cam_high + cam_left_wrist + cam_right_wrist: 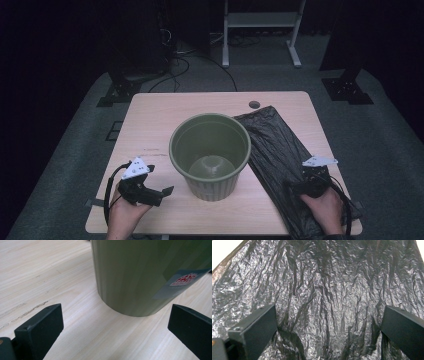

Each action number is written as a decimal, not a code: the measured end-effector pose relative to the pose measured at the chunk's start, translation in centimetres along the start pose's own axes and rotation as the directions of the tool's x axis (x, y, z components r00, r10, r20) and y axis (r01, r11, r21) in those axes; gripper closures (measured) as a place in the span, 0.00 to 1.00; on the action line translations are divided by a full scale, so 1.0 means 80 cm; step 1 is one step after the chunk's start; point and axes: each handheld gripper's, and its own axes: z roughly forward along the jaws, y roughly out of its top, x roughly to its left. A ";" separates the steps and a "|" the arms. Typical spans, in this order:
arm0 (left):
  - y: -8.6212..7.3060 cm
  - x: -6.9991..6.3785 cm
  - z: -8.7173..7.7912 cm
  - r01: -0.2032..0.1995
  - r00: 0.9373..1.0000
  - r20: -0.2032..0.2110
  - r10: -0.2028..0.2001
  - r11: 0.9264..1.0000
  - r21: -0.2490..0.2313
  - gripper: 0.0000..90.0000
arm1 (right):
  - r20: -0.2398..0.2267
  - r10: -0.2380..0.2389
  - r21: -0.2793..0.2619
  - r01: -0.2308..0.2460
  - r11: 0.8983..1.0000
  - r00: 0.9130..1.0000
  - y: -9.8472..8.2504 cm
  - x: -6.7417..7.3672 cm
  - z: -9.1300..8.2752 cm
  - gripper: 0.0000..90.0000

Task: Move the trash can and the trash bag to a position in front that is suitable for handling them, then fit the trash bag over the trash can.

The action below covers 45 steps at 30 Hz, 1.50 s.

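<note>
black jaws of the right gripper (328, 322) rose wide apart at the bottom of the right gripper view, with nothing between them, poised just over the crinkled black bin bag (324, 290). that bag (280, 155) lay spread flat on the right half of the worktop (150, 125), running from near the far edge down to the near right corner, its left border tucked against the green bin (210, 155). whether the jaw tips touched the plastic could not be told. the person's right hand (325, 207) held this gripper (312, 170) over the near part of the bag.

the bin stood upright near the middle of the worktop, open mouth up, its inside bare. in the left gripper view its ribbed green wall (130, 275) carried a pale label with red print (183, 280) low on the side.

the left gripper (115, 322) also stood wide open and held nothing, its jaws aimed at the foot of the bin, near it but apart. from above, this gripper (162, 192) sat low over the near left of the worktop in the person's left hand (127, 210), cable looping behind. a faint scratch (27, 311) marked the pale wood (50, 265) beside it. a small round grommet (254, 104) sat by the far edge, just beyond the bag.
</note>
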 end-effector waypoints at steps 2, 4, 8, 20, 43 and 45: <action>-0.006 0.001 0.006 -0.010 1.000 -0.004 0.010 1.000 -0.005 0.00 | 0.000 0.001 0.000 -0.001 1.000 1.000 0.000 0.000 0.000 0.00; -0.012 0.003 0.013 -0.020 1.000 -0.015 0.020 1.000 0.002 0.00 | 0.000 0.001 0.000 -0.001 1.000 1.000 0.000 0.000 0.000 0.00; -0.027 0.009 0.028 -0.021 1.000 -0.017 0.021 1.000 0.020 0.00 | 0.000 0.001 0.000 -0.001 1.000 1.000 0.000 0.000 0.000 0.00; -0.059 0.023 0.057 0.005 1.000 -0.013 -0.003 0.994 0.105 0.00 | -0.001 0.000 0.000 0.000 1.000 1.000 0.000 0.000 0.000 0.00; -0.067 0.023 0.066 -0.031 0.999 -0.030 0.036 0.988 0.151 0.00 | -0.005 -0.002 -0.002 0.002 1.000 1.000 0.000 0.001 -0.001 0.01; -0.067 0.024 0.066 -0.031 0.999 -0.030 0.036 0.988 0.151 0.00 | -0.016 -0.013 -0.015 0.013 1.000 1.000 -0.001 0.002 -0.002 0.08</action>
